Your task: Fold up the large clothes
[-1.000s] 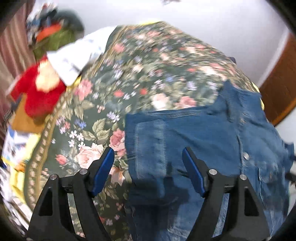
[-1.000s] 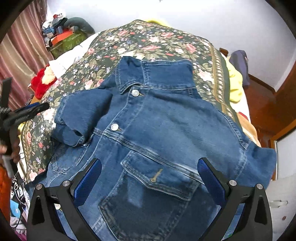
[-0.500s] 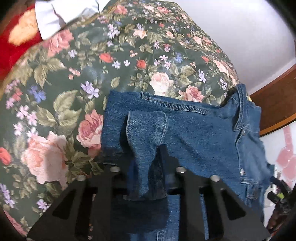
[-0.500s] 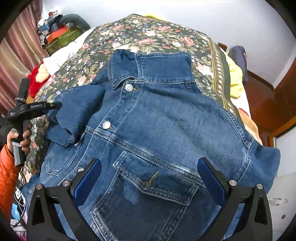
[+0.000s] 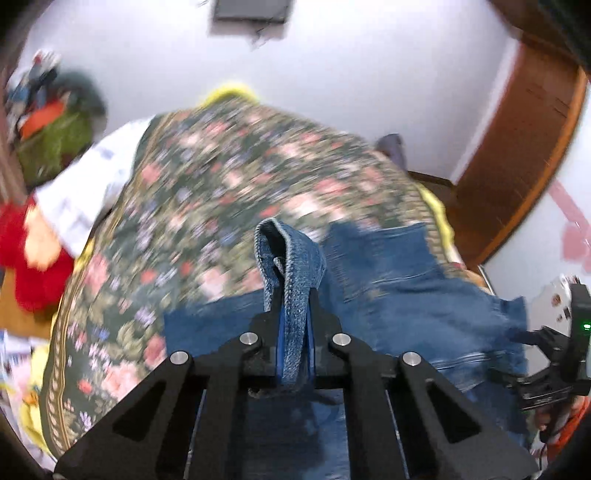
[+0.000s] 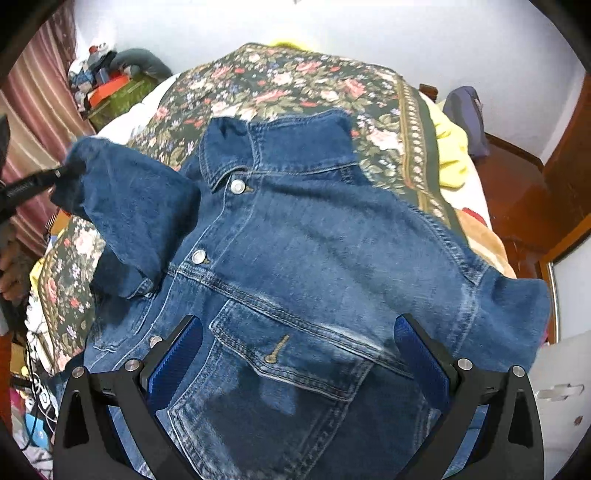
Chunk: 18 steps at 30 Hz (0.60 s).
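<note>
Nearest in the right wrist view, the right gripper (image 6: 295, 354) hangs over the lower front of the denim jacket (image 6: 303, 266) with its blue-padded fingers (image 6: 173, 358) spread wide and nothing between them; a flapped chest pocket (image 6: 291, 354) lies under the gap. The jacket lies front-up on the floral bedspread (image 6: 295, 81), its long axis running away from this camera — hem near, collar (image 6: 273, 147) far — with metal snap buttons (image 6: 199, 256) in a line up the placket. The cloth is heavy blue denim, faded pale along seams and pocket edges, stitched in tan thread. The sleeve (image 6: 125, 206) on the left of this view is lifted off the bed, its cuff end pinched in the left gripper (image 6: 64, 171), which enters from the left edge. In the left wrist view the left gripper (image 5: 294, 332) is clamped tight on that sleeve (image 5: 291, 280); a folded loop of denim stands up past the closed fingers, and much of the background is motion-blurred. Beyond the jacket, the bedspread is dark green with pink roses and a banded border. A yellow blanket (image 6: 450, 147) bunches at the bed's right edge, a red plush toy (image 5: 26, 266) sits off its left side, and a cluttered pile with a green box (image 6: 118, 92) stands at the far left before the white wall (image 6: 369, 29).
</note>
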Available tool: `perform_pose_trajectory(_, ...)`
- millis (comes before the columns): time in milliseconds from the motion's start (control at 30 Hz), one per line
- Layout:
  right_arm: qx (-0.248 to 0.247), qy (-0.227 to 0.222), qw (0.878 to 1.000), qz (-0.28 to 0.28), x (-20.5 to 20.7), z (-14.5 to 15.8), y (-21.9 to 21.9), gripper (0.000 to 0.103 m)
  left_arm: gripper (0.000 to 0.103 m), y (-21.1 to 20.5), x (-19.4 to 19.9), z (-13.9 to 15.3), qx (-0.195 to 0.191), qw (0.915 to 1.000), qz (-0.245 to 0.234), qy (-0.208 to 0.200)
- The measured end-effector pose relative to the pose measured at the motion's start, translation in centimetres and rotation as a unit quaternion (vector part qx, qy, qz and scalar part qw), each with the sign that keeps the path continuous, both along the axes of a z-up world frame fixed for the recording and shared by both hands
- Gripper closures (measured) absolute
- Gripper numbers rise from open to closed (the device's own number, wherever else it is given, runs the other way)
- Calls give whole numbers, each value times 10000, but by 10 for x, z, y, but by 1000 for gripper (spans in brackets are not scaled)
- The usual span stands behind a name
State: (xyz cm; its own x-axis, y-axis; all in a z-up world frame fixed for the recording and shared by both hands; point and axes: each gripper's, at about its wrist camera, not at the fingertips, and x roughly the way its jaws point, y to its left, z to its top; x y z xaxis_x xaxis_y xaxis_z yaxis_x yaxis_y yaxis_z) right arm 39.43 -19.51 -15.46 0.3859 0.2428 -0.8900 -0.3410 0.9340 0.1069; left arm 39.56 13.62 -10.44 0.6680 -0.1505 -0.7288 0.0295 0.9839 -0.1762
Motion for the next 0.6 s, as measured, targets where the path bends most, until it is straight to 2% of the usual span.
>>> perform_pose_trajectory(133, 213, -56, 9996, -156, -5, 9, -21, 0, 97, -57, 7, 21, 138, 9984, -534, -130)
perform_pose_trajectory(267, 323, -137, 9989, -322, -9, 17, -42, 0, 99, -117, 18, 20, 234, 9945, -1016, -52)
perform_pose_trajectory(433, 427, -201, 9971, -603, -13, 23, -75, 0, 101, -182, 27, -1, 262, 9871, -1565, 222)
perform_pose_trajectory(533, 505, -162, 9955, -783, -13, 22, -93, 0, 102, -212, 29, -26, 252, 9819, -1811, 493)
perform_pose_trajectory(600, 603, -84, 9940, -904, -13, 19, -105, 0, 102, -230, 29, -44, 109, 9755, -2055, 774)
